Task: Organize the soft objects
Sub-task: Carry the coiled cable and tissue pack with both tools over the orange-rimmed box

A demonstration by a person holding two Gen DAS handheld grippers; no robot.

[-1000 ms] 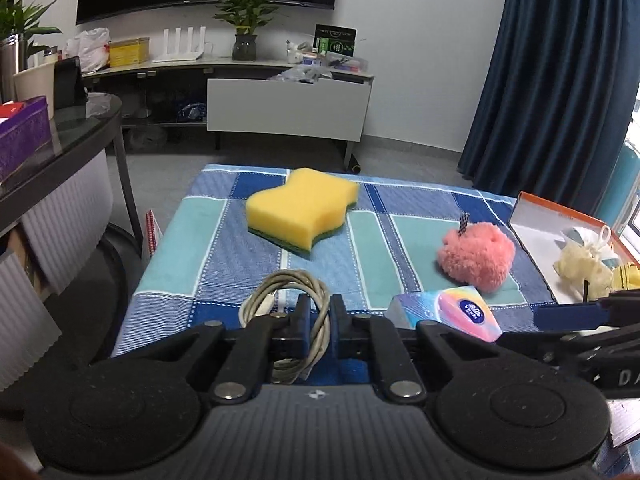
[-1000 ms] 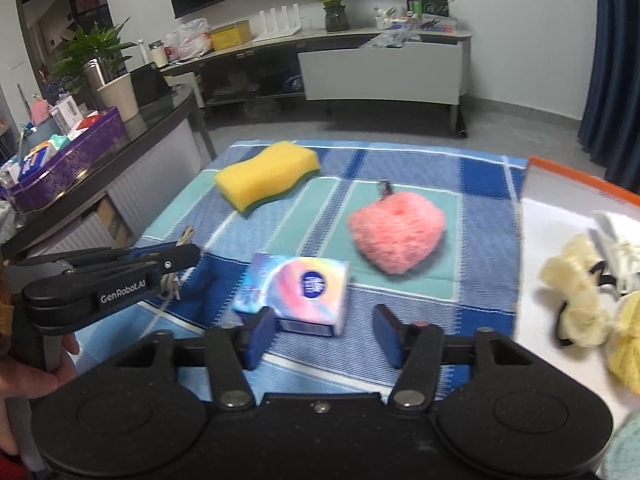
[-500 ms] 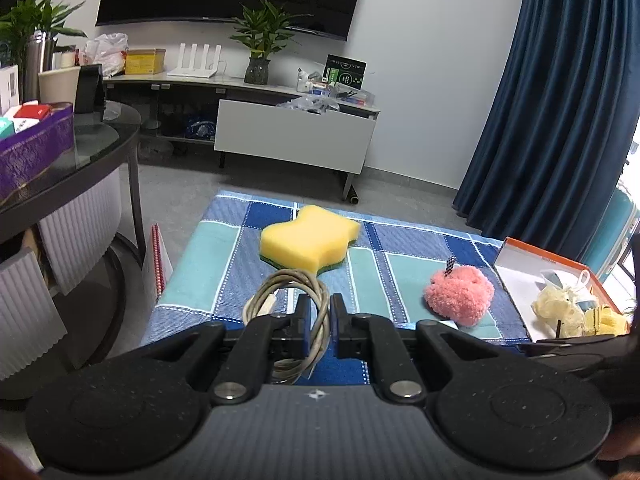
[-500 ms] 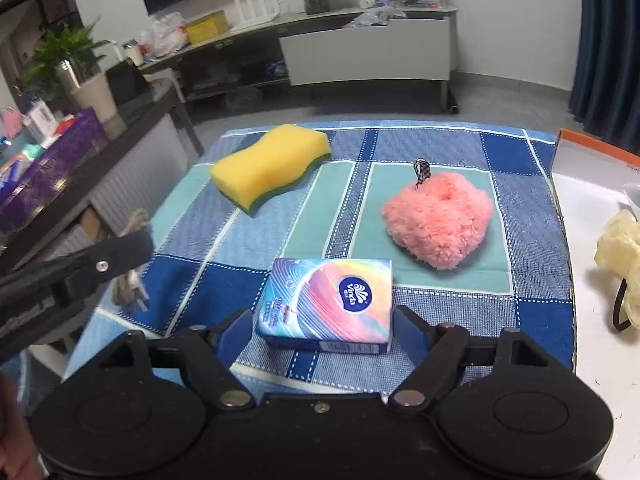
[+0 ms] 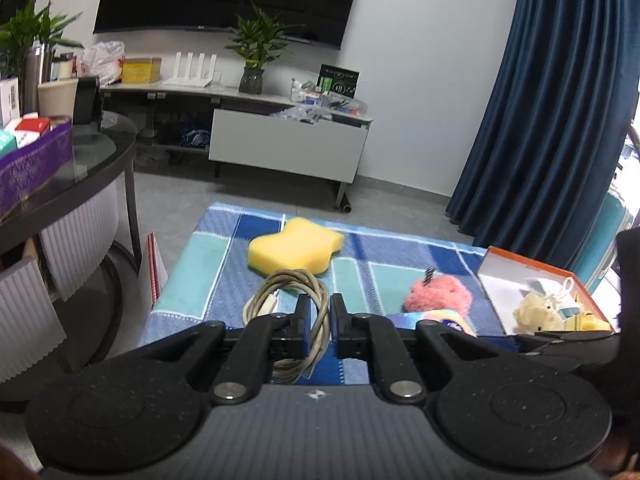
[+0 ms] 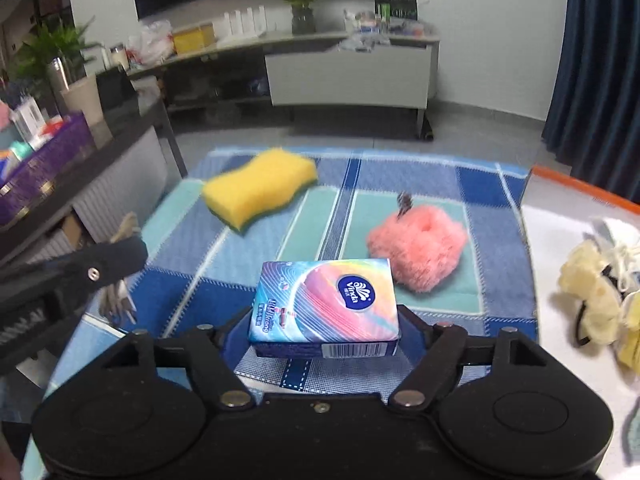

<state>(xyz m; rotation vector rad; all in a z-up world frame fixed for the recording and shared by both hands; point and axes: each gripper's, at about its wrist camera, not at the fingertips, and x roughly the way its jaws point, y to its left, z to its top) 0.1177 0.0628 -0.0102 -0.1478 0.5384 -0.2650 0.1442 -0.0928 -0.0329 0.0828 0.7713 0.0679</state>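
From the left wrist, the left claw (image 5: 320,322) pinches a coiled cable (image 5: 286,300), which hides the near edge of the yellow sponge (image 5: 294,249) on the blue checked cloth (image 5: 208,276); a dark curtain (image 5: 560,120) hangs behind. From the right wrist, the right claw (image 6: 324,330), closing slightly, straddles the tissue pack (image 6: 325,306) beside the pink pompom (image 6: 418,245); the white tray (image 6: 556,248) is cut off.

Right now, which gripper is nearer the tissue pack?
Right. The right gripper straddles the tissue pack, jaws closing around it. The left gripper, shut on a coiled cable, is off to its left.
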